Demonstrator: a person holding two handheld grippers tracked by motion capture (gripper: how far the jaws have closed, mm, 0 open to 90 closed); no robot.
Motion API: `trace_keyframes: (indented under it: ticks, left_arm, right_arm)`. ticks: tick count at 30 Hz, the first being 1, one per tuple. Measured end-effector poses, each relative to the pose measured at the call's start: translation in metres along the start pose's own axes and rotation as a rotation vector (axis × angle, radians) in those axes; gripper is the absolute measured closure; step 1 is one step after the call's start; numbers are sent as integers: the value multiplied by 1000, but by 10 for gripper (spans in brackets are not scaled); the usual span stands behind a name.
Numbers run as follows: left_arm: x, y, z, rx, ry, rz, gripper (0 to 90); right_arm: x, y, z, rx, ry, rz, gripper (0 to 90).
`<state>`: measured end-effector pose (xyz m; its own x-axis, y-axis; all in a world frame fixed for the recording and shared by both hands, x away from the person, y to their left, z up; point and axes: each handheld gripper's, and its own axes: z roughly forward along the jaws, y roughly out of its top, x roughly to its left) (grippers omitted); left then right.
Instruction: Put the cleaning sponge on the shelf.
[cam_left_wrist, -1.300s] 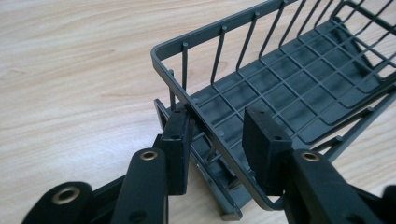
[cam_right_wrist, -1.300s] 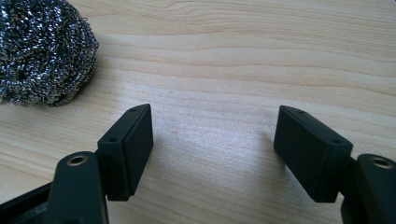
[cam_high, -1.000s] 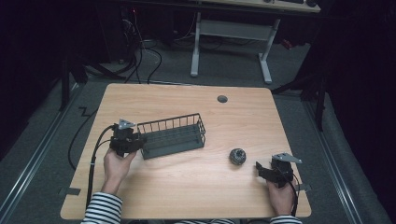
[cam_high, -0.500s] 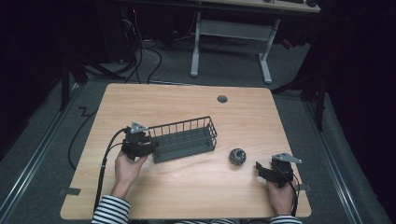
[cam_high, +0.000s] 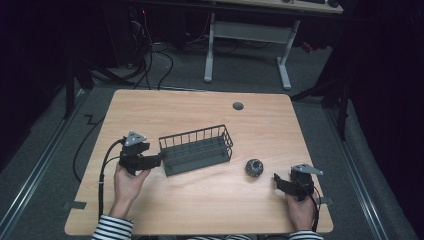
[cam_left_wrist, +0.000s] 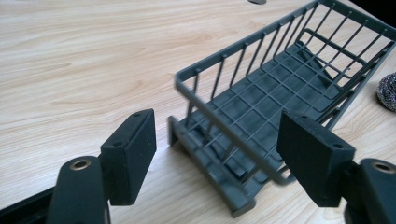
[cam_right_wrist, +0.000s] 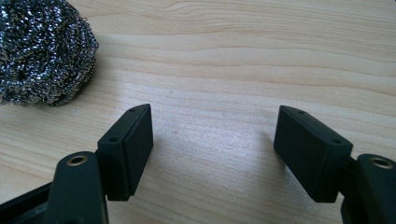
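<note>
Over the last second the wire basket (cam_high: 197, 150) has slid toward the middle of the surface (cam_high: 200, 107), pushed or dragged along by the left tool (cam_high: 156, 159), and it now lies at a slant with its near short end by that tool. In the left gripper view the tool's two black jaws stand wide apart on either side of the basket's end rail (cam_left_wrist: 224, 126), with a clear gap on each side, so nothing is clamped. Whether the tool let go just now or only nudged the basket is hard to tell from the small earlier pictures.

The right tool (cam_high: 281, 181) has not moved; it rests low near the front right corner of the surface, jaws spread and empty. The steel wool scrubber (cam_high: 254, 167) sits just beside it, between it and the basket, in the same spot as before.

The shift brings the basket near the scrubber, so the likely next step is for the right tool to take the scrubber and drop it in.
</note>
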<state>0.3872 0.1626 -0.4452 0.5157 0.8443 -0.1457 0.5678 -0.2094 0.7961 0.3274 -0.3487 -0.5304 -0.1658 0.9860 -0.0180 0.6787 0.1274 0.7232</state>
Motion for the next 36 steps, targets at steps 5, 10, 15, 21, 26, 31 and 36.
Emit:
trace_keyframes:
  ticks: [5, 10, 15, 21, 26, 31, 36]
  left_arm:
    - [14, -14, -12, -16, 12, -18, 294]
    - [31, -35, -19, -15, 29, -60, 294]
    - [42, -53, -18, 12, 90, -65, 294]
    - [50, -75, -8, 61, 164, -55, 293]
    - [56, -89, -1, 84, 203, -62, 291]
    - [62, -96, 2, 94, 233, -69, 290]
    - [64, -100, 4, 77, 257, -67, 293]
  right_arm:
    - [0, 0, 0, 0, 0, 0, 287]
    - [0, 0, 0, 0, -2, 2, 288]
    - [0, 0, 0, 0, -2, 3, 289]
    - [0, 0, 0, 1, -2, 2, 289]
    - [0, 0, 0, 2, -3, 5, 288]
    - [0, 1, 1, 3, 2, 1, 279]
    - [0, 1, 1, 7, 9, -9, 260]
